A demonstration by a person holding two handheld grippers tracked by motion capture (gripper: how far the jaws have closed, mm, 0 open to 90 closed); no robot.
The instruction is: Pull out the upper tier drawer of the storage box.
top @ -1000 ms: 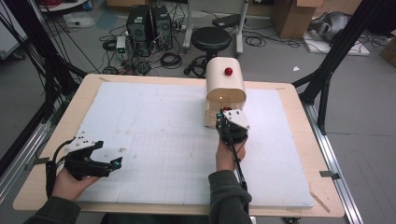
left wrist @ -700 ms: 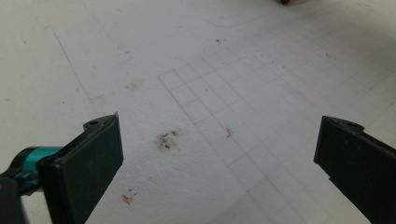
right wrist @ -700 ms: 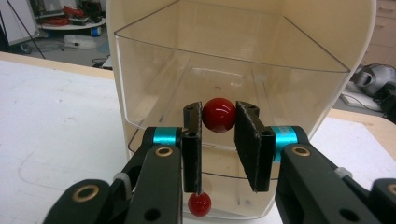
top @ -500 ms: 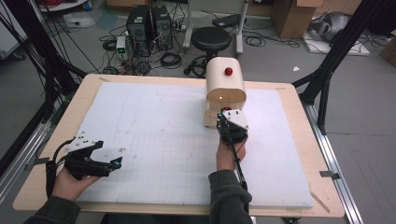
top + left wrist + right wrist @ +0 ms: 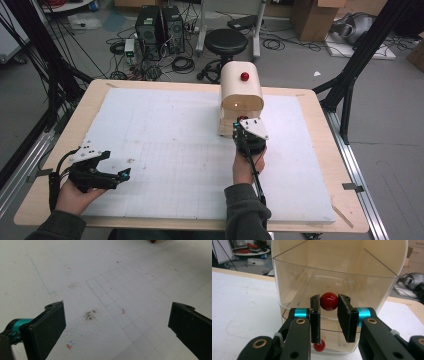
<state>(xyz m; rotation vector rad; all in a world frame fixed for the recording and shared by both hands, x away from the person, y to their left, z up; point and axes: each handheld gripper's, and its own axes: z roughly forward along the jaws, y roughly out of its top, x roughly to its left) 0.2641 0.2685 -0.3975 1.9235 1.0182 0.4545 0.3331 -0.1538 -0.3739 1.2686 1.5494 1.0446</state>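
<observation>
A cream box (image 5: pixel 241 92) with a rounded top stands at the far middle-right of the white mat (image 5: pixel 170 135). It has clear plastic drawers (image 5: pixel 337 282) with red ball knobs. My right gripper (image 5: pixel 329 299) is at the box's front, shut on the upper drawer's red knob (image 5: pixel 329 301). A second, smaller red knob (image 5: pixel 319 346) shows lower down, below the jaws. In the high view the right gripper (image 5: pixel 243 125) touches the box front. My left gripper (image 5: pixel 124 174) rests low at the mat's near left, open, and its jaws (image 5: pixel 117 315) stand wide apart over bare mat.
A third red knob (image 5: pixel 244 76) sits on the box's top. The mat lies on a wooden table (image 5: pixel 320 150) with black frame legs at both sides. A dark smudge (image 5: pixel 90 314) marks the mat between the left jaws. A stool (image 5: pixel 226 41) and computers stand beyond the far edge.
</observation>
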